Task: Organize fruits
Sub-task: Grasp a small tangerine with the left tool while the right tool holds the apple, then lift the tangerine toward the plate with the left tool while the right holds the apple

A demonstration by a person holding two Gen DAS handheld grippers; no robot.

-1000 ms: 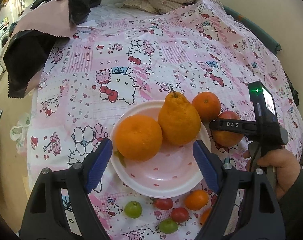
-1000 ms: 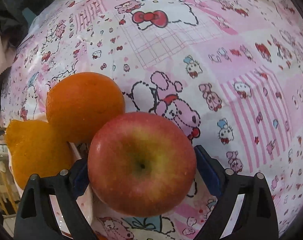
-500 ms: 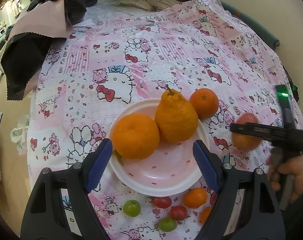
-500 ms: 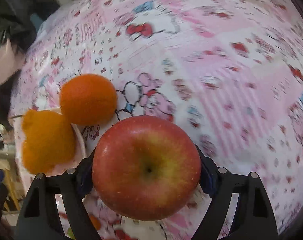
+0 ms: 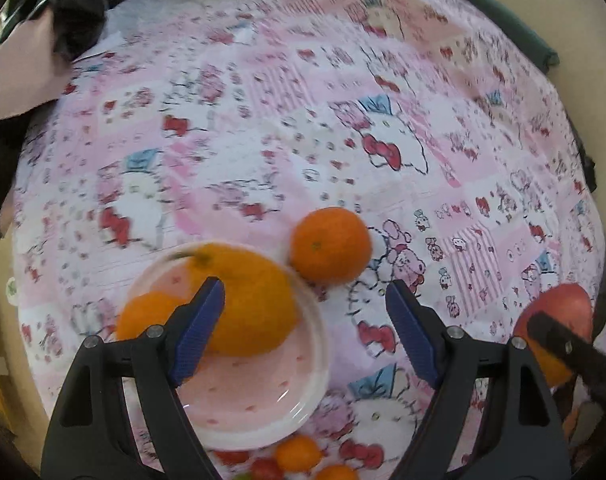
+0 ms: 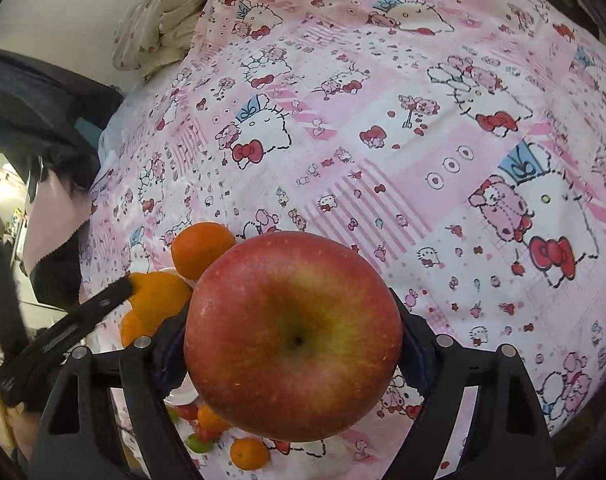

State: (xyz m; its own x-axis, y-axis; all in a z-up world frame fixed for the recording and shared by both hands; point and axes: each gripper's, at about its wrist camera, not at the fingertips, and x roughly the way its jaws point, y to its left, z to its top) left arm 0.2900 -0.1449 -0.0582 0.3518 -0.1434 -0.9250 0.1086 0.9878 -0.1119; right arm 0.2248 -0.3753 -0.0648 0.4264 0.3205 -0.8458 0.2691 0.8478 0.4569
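Right gripper (image 6: 293,344) jaws clamped on a red apple (image 6: 293,336) held above the bed (image 6: 383,140); left gripper (image 5: 303,334) jaws wide apart, empty, over the pink plate (image 5: 263,396) beside a mandarin (image 5: 330,245)

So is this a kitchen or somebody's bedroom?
Most likely a bedroom. The fruit sits on a bed under a pink cartoon-cat bedspread, a crumpled blanket is heaped by the wall, and dark clothes lie at one corner.
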